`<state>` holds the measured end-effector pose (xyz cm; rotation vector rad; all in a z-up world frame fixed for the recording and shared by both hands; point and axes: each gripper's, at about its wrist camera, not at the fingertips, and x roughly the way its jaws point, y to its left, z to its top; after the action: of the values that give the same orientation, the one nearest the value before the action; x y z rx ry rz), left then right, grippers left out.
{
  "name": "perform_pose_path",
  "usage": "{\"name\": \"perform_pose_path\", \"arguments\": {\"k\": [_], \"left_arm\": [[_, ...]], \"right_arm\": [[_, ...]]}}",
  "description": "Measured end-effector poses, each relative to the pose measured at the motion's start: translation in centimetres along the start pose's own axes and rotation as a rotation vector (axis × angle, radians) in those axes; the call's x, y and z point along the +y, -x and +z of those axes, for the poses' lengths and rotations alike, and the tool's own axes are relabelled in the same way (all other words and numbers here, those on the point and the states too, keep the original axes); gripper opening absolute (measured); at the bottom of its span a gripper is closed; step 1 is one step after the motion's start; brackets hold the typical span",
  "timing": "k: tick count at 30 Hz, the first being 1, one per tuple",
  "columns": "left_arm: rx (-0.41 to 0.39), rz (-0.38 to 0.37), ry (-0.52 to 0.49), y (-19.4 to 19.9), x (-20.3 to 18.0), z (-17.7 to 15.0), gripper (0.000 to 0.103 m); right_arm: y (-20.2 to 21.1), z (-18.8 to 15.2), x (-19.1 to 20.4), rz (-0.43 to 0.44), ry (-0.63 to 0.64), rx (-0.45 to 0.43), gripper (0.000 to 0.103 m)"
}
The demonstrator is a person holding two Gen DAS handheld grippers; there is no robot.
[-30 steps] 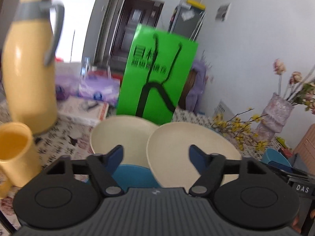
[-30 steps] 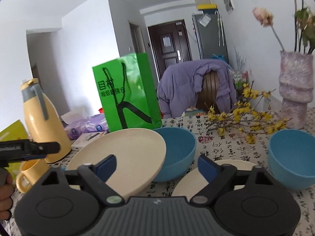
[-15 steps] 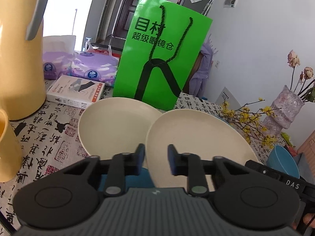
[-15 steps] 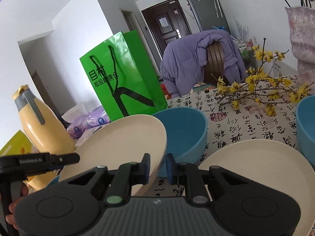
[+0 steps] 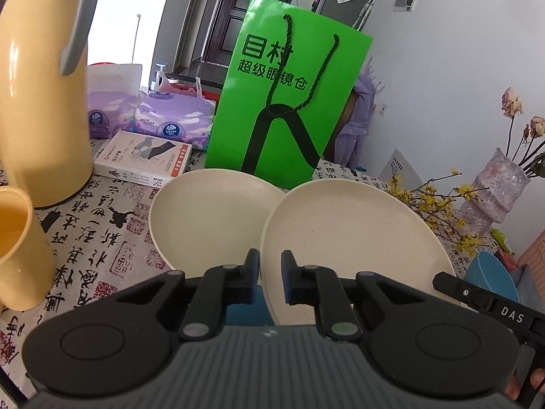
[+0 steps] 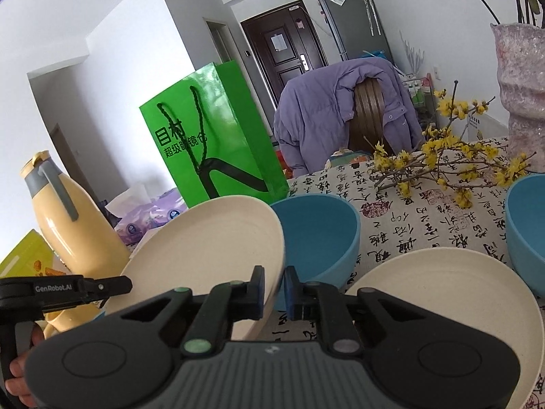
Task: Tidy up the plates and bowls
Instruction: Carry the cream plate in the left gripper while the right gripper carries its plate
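A dining table [image 5: 112,211] under a cloth printed with black calligraphy and red seal marks fills a white-walled room, with a dark entry door [image 6: 282,51] at the back. The landmark is a tall green paper bag [image 5: 289,102] with rope handles, standing upright on the table; its face reads 目村 and below that 超级眼镜仓.

To the left of the bag stands a large yellow jug [image 5: 41,95] with a grey handle, and between them lie purple tissue packs [image 5: 173,119] marked Vinda and a white box [image 5: 143,163] with a glove picture. To the right of the bag, a purple jacket [image 6: 327,109] hangs over a chair, and farther right a pale vase [image 6: 521,95] stands with yellow-flowered twigs [image 6: 453,160] lying beside it.

In front of the bag, a tilted cream plate [image 6: 207,255] is raised off the cloth. The right gripper [image 6: 273,288] is clamped on its near rim, and the left gripper [image 5: 270,279] has its jaws nearly together around the plate's edge at the opposite side. The left tool's body reads GenRobot.AI; the right one reads DAS.

A second cream plate [image 5: 207,218] lies flat just in front of the bag. A blue bowl [image 6: 323,235] sits right of the held plate, a third cream plate [image 6: 449,303] lies near it, and another blue bowl [image 6: 528,225] is farther right.
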<state>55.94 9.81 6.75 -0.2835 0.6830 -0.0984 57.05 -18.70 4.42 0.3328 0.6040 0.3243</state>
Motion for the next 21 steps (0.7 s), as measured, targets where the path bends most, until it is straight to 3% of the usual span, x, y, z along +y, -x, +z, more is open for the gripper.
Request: {"name": "perform_pose_path", "arguments": {"k": [11, 21], "left_arm": [[-0.02, -0.003, -0.001, 5.7, -1.4, -2.1, 0.014], [-0.035, 0.02, -0.011, 12.7, -2.9, -7.2, 0.014]], "right_arm": [[5.3, -1.1, 1.3, -0.005, 0.0, -0.017, 0.012], [12.5, -5.2, 2.3, 0.011, -0.02, -0.022, 0.012]]}}
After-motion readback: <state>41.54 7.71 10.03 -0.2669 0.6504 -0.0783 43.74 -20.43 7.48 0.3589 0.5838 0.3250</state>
